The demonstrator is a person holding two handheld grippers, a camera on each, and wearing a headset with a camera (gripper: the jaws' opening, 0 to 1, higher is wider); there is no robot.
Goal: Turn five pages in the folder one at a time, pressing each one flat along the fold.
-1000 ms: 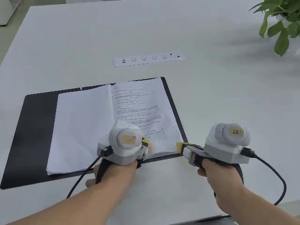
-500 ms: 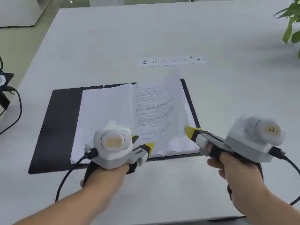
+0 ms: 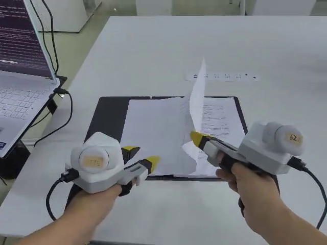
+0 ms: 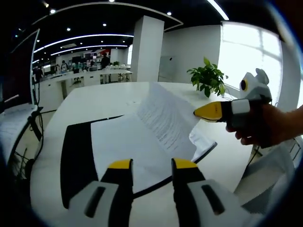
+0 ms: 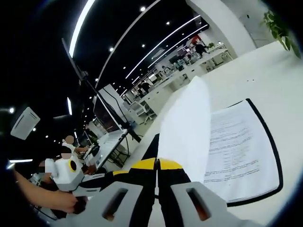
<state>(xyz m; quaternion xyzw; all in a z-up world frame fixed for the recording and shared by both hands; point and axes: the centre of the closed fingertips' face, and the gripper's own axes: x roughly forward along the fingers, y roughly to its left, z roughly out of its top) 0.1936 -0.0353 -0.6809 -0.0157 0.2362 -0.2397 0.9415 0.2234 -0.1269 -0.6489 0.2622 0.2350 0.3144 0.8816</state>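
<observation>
Folder (image 3: pixel 110 120) lies open mid white table (image 3: pixel 153 41), in a big lit open office. L to R: laptop (image 3: pixel 20 76) beside table; left gripper (image 3: pixel 141 155) by folder's near edge, jaws apart, empty; page (image 3: pixel 196 99) standing up, right gripper (image 3: pixel 196 137) clamped on its lower edge. Left gripper view adds a plant (image 4: pixel 208 78); head view a power strip (image 3: pixel 222 77) beyond folder.

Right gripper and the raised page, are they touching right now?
Touching. In the right gripper view the right gripper is shut on the raised page, which rises straight from between its yellow tips.
</observation>
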